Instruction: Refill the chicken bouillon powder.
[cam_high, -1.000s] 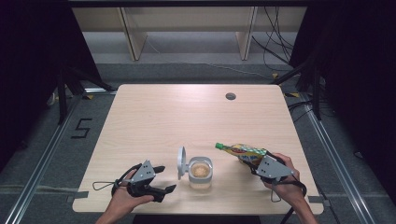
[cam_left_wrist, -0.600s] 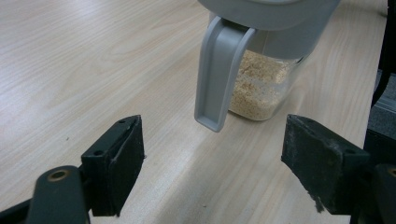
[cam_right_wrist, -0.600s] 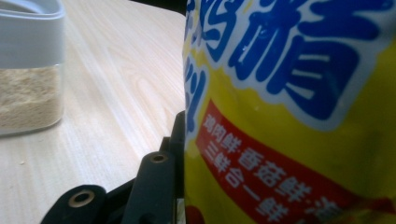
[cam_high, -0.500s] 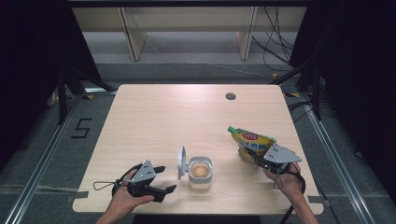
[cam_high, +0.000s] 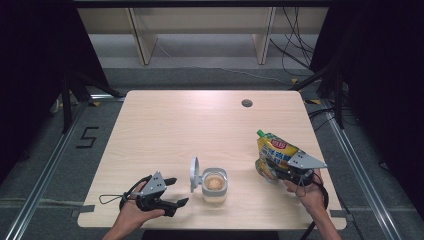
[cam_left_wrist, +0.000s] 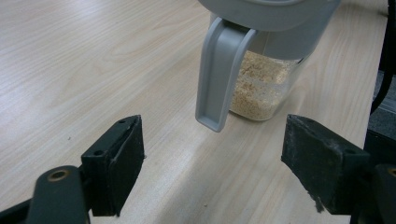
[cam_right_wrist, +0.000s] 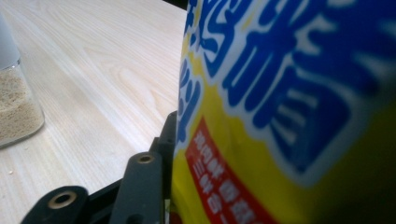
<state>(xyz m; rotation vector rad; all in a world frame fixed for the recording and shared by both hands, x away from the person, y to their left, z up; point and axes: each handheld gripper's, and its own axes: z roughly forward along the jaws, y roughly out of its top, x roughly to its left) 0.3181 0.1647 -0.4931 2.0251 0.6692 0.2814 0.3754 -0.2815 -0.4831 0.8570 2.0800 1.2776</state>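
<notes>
Two grippers from above: my left gripper (cam_high: 172, 192) rests spread beside the jar (cam_high: 215, 184); my right gripper (cam_high: 280, 172), jaws just widening, has the yellow pouch (cam_high: 275, 152) between them. Left gripper view: jaws spread before the jar (cam_left_wrist: 261, 88). Right gripper view: pouch (cam_right_wrist: 289, 116) against my jaw; grip unclear.

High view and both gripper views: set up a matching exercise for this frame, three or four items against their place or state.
Items:
1. jar
2. pouch
3. left gripper
4. table hole

States:
A. far side of the table, right of centre
B. lid flipped open, pale grains inside
C. jaws apart, nothing between them
D. yellow with a green cap, between the right gripper jaws

Pairs: 1-B, 2-D, 3-C, 4-A
</notes>
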